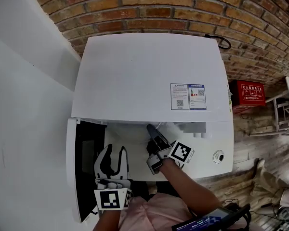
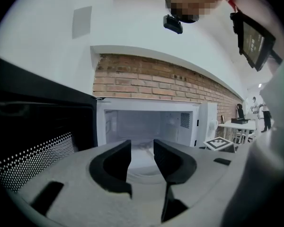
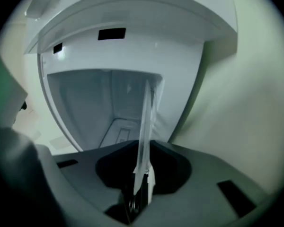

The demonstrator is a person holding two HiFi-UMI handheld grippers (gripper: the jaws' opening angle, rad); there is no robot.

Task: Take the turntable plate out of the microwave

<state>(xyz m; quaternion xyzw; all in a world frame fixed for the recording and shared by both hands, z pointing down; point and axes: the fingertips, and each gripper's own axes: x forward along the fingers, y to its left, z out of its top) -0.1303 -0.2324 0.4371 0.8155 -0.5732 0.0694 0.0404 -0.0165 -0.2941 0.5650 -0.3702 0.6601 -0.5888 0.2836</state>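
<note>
The white microwave (image 1: pixel 144 76) stands with its door (image 1: pixel 84 167) swung open to the left. My right gripper (image 1: pixel 151 131) reaches into the cavity. In the right gripper view the clear glass turntable plate (image 3: pixel 144 126) shows edge-on as a thin pale sheet, and the right gripper (image 3: pixel 142 174) is shut on its rim. My left gripper (image 1: pixel 113 150) hangs in front of the opening. In its own view the left gripper (image 2: pixel 142 150) is open with nothing between the fingers, and the lit cavity (image 2: pixel 146 124) lies beyond them. From the head view the plate is hidden under the microwave's top.
A brick wall (image 1: pixel 183 8) runs behind the microwave and a white wall (image 1: pixel 24 105) stands to the left. A red box (image 1: pixel 250 93) sits at the right. The control knob (image 1: pixel 218 156) is on the microwave's right front. A dark tablet (image 1: pixel 207 221) hangs at the person's chest.
</note>
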